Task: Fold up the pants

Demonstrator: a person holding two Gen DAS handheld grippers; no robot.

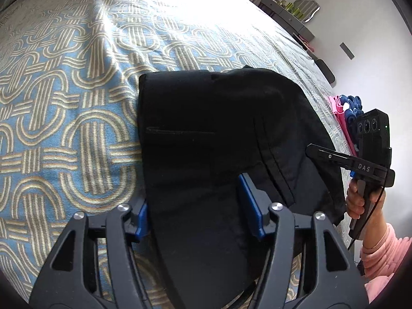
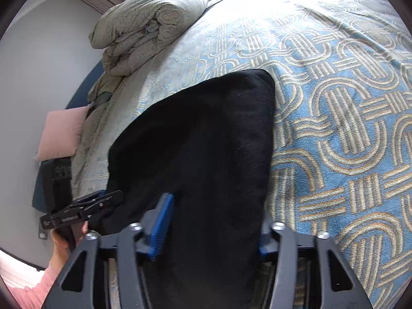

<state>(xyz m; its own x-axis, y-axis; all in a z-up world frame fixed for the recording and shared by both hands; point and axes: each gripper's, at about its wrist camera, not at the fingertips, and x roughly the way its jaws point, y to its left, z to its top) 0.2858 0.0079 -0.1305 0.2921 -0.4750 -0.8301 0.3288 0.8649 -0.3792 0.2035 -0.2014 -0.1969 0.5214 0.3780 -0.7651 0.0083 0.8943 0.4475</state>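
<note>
Black pants (image 1: 206, 118) lie folded into a thick rectangle on a blue and beige patterned bedspread (image 1: 64, 103). Their near edge runs up between the blue pads of my left gripper (image 1: 193, 190), whose jaws stand fairly wide around the cloth with one pad face still bare. In the right wrist view the same pants (image 2: 206, 134) fill the gap of my right gripper (image 2: 215, 213); one pad (image 2: 161, 229) is against the cloth and the other is buried in it. From the side, the right gripper (image 1: 309, 149) looks narrow at the pants' right edge, and the left gripper (image 2: 118, 197) sits at their left edge.
A folded duvet (image 2: 144, 25) and a pink pillow (image 2: 61, 131) lie at the head of the bed. Pink and blue clothes (image 1: 345, 110) are piled at the bed's right edge. A dark shelf (image 1: 288, 18) stands by the wall. A hand in a pink sleeve (image 1: 381, 252) holds the right gripper.
</note>
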